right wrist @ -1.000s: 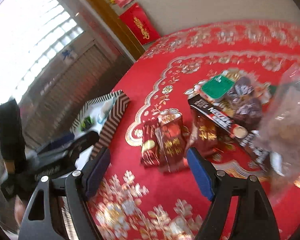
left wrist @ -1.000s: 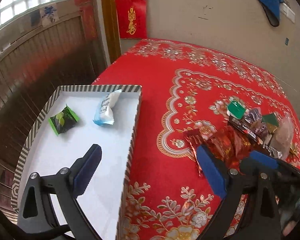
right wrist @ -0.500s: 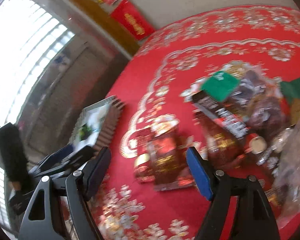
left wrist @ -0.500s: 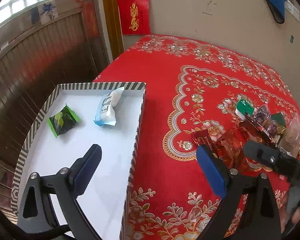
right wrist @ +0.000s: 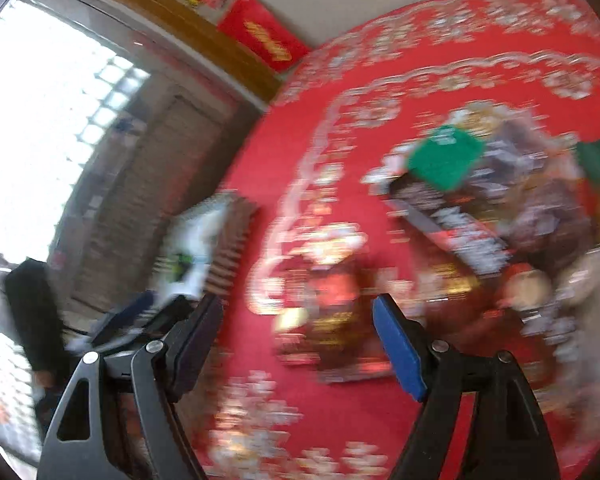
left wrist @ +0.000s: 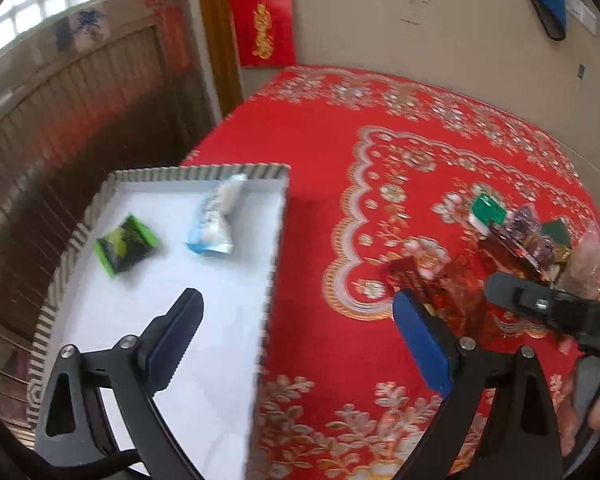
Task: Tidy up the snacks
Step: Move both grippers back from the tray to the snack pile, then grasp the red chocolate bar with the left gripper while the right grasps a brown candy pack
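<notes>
Hovering: right tongs (right wrist: 298, 340) wide, empty | left tongs (left wrist: 296, 340) wide, empty

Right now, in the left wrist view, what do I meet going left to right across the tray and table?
Green snack packet → light blue packet → tray right wall → red packets → green-topped packet → purple packets.

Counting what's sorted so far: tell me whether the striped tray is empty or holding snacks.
Holding snacks, mostly bare. The striped tray has a green packet and a white-and-blue packet lying apart on its white floor.
</notes>
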`<state>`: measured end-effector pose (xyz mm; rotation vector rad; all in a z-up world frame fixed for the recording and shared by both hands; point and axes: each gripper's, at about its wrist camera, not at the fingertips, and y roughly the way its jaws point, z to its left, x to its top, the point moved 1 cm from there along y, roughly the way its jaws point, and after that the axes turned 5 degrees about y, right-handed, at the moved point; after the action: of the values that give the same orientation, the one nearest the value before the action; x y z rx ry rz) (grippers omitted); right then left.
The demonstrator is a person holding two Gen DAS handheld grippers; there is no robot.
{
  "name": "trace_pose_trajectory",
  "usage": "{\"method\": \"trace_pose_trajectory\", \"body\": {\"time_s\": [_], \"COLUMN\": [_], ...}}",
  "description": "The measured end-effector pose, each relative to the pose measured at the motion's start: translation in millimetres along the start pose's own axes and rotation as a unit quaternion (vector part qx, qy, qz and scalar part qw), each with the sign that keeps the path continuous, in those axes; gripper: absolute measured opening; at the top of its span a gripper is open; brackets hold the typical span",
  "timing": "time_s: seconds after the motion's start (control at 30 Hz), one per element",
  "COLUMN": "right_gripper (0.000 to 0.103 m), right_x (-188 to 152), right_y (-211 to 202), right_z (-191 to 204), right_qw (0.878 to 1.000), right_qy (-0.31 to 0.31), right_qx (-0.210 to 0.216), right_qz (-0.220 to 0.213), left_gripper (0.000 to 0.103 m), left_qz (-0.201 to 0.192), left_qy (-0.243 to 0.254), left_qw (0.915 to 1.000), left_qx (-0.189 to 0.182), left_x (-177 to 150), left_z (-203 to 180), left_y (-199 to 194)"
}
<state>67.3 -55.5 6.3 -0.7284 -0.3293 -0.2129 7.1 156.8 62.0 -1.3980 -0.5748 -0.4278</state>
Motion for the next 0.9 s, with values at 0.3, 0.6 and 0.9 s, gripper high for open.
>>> {"method": "trace_pose_trajectory", "body": {"time_s": [0.3,0.6,0.9], "right_gripper": [0.076,0.067,0.035], "right_x": [-2.3,-8.9,-12.9], "right_y": [-10.0,20.9,42.5], "right_z": [7.1,31.4,41.8], "right_qw": [0.995,0.977,0.955], "right_qy": [-0.066,-0.152,-0.203], "right_qx": [-0.079,-0.150,-0.214], "right_qz": [-0.006,0.015,0.035], "left_gripper": [0.096,0.095,0.095], "left_qz": [0.029,0.014,0.022], "left_qy": [0.027,-0.010,0.004], "left_qw": [0.9990,0.9998,0.9997], "left_qx": [-0.022,0.010,0.009], "left_x": [11.5,18.7,17.0], "left_z": [-36.8,-1.7,-11.2], "left_y": [21.1,15.4,19.1]}}
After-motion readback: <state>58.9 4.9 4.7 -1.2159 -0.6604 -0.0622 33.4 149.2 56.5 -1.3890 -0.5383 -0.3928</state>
